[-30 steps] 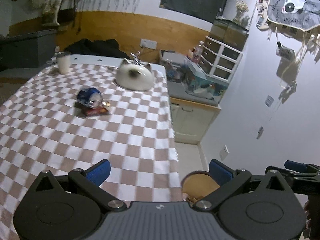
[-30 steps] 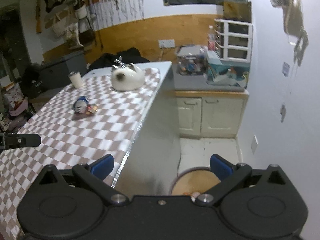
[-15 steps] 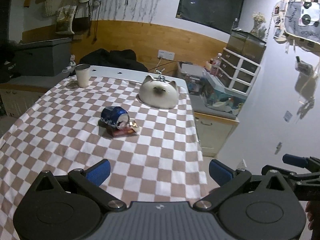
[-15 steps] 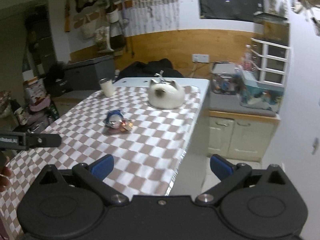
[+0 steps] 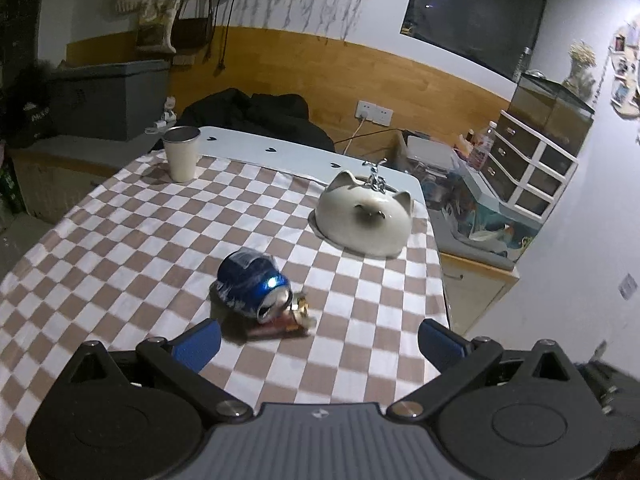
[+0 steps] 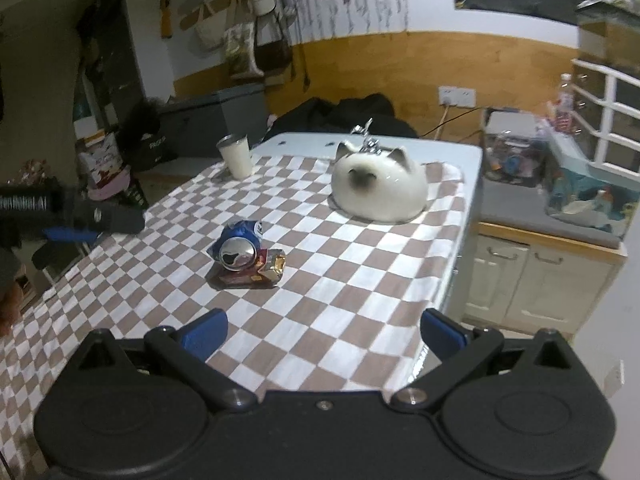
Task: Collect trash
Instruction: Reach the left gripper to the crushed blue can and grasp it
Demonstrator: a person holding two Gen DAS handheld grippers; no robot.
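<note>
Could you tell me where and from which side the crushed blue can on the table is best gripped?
Probably across its dented middle, coming down from above. The can lies on its side on a wrapper, shiny end facing the right gripper, so jaws straddling the crumpled sides should hold better than on the slick round ends.

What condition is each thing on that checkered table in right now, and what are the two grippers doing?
Can: crushed, on its side, resting on the wrapper.
Wrapper: crumpled, flat on the cloth, partly under the can.
Cup: upright, open top; contents not visible.
Cat bowl: upside down on the cloth.
Left gripper: open, empty, short of the can.
Right gripper: open, empty, over the table's near edge.
</note>
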